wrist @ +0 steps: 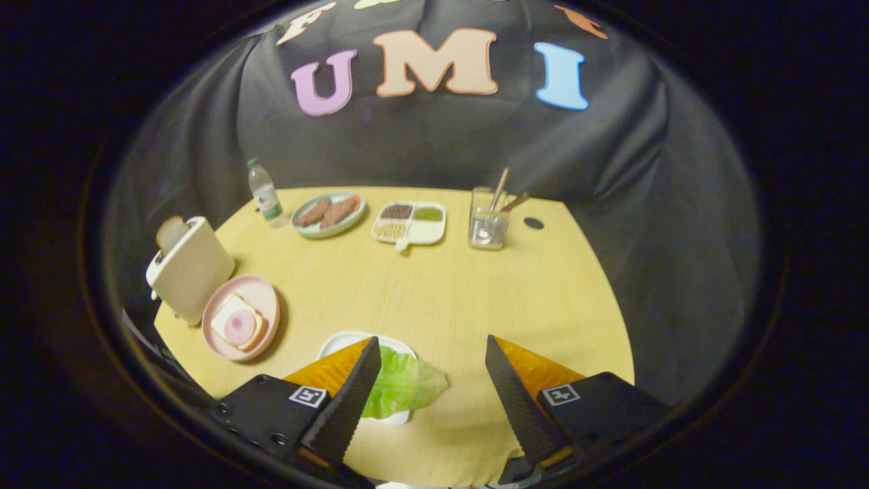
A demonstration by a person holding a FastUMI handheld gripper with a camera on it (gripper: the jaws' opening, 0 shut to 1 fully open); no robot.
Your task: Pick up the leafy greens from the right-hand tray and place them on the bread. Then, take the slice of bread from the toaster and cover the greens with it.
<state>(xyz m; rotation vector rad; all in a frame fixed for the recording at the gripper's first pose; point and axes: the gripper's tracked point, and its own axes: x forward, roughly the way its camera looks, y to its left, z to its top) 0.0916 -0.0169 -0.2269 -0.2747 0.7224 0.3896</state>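
Note:
A green lettuce leaf (402, 384) lies on a small white tray (339, 341) right by my left finger, its tip spilling off the tray toward the gap between the fingers. My gripper (432, 358) is open above the table, with nothing between its fingers. To the left, a pink plate (261, 292) holds a bread slice topped with a round of ham (237, 324). Just behind the plate stands a cream toaster (192, 270) with a slice of bread (170, 232) sticking out of its slot.
At the far side of the yellow table (434, 292) stand a water bottle (265, 193), a green plate with sausages (328, 213), a divided white dish of seasonings (410, 222) and a glass holder with utensils (489, 221). A dark hole (533, 223) is in the tabletop near the holder.

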